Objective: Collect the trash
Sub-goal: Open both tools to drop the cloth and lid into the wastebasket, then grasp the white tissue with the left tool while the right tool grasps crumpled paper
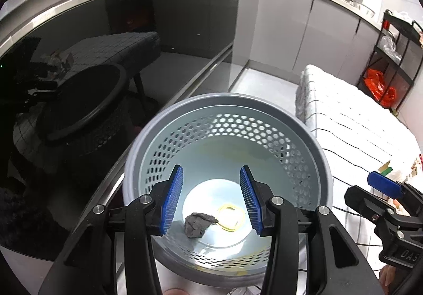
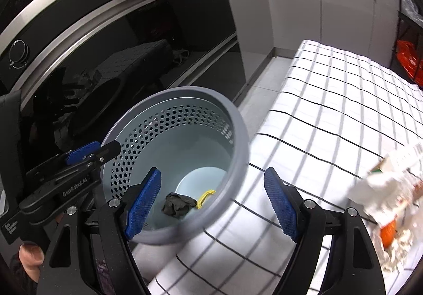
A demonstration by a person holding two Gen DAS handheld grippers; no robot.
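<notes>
Two scraps lie in your bin (image 2: pixel 239 136); left claw (image 1: pixel 211 197) grips nothing visible, right claw (image 2: pixel 212 205) spread. Swinging right toward the wrappers (image 2: pixel 391 189) may clip its rim.

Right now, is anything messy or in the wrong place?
Yes. A heap of crumpled wrappers lies on the checked tablecloth, not in the grey bin, which holds only a dark wad and a yellow band.
</notes>
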